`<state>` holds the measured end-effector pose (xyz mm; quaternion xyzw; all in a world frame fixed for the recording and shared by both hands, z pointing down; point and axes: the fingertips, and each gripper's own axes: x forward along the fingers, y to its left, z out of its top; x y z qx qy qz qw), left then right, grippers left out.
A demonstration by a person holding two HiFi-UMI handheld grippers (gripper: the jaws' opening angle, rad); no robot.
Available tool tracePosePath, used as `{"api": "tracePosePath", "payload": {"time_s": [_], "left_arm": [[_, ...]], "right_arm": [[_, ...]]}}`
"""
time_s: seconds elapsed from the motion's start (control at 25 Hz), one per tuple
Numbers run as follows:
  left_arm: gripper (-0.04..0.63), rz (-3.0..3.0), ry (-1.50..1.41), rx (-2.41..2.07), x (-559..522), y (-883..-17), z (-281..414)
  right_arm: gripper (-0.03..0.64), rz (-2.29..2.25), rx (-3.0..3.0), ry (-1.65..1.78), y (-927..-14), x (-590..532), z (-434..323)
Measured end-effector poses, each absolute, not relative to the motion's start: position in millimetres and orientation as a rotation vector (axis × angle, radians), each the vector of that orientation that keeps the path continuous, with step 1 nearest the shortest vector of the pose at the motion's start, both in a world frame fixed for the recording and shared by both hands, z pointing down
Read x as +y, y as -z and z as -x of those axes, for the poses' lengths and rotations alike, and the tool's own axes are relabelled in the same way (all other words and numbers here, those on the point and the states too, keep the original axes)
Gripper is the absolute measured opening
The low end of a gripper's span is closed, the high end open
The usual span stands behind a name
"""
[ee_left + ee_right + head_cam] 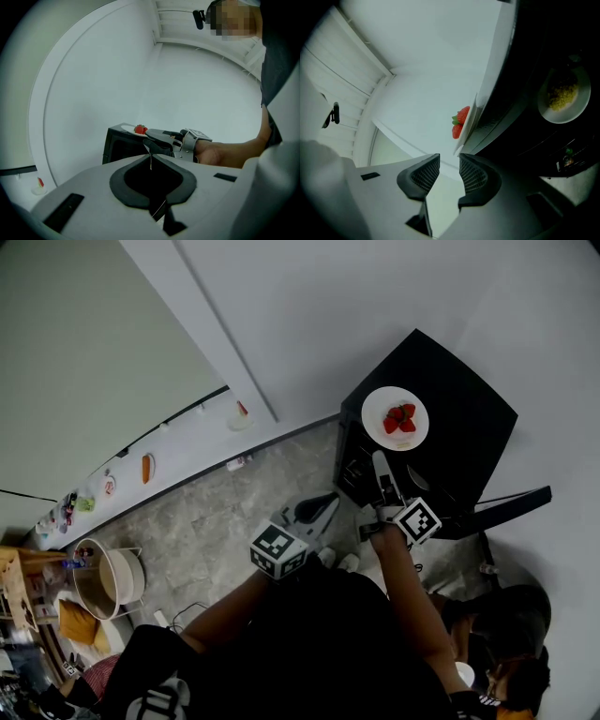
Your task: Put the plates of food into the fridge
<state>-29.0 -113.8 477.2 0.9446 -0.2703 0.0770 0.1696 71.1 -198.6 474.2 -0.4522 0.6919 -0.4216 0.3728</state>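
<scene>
Just beyond right gripper (pixel 382 474), spread and empty: strawberry plate (pixel 395 418) at twelve o'clock atop fridge (pixel 469 423); left gripper (pixel 319 509), pressed together, farther back.

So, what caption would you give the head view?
Open right gripper near a plate of strawberries atop a black fridge, left gripper further back.

Two plates (pixel 379 405) (pixel 577 106), one fridge (pixel 469 418) (black)
</scene>
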Motion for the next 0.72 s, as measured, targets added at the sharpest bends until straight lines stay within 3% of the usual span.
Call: {"api": "tracePosePath", "payload": {"time_s": [0.64, 0.72], "left_arm": [[0.025, -2.673, -0.224, -0.751, -125, -481, 28], [0.025, -2.671, -0.225, -0.747, -125, -481, 28]], "right_arm": [[0.126, 1.084, 1.558, 1.191, -489, -232, -81], [0.089, 1.060, 1.552, 1.193, -487, -232, -80]]}}
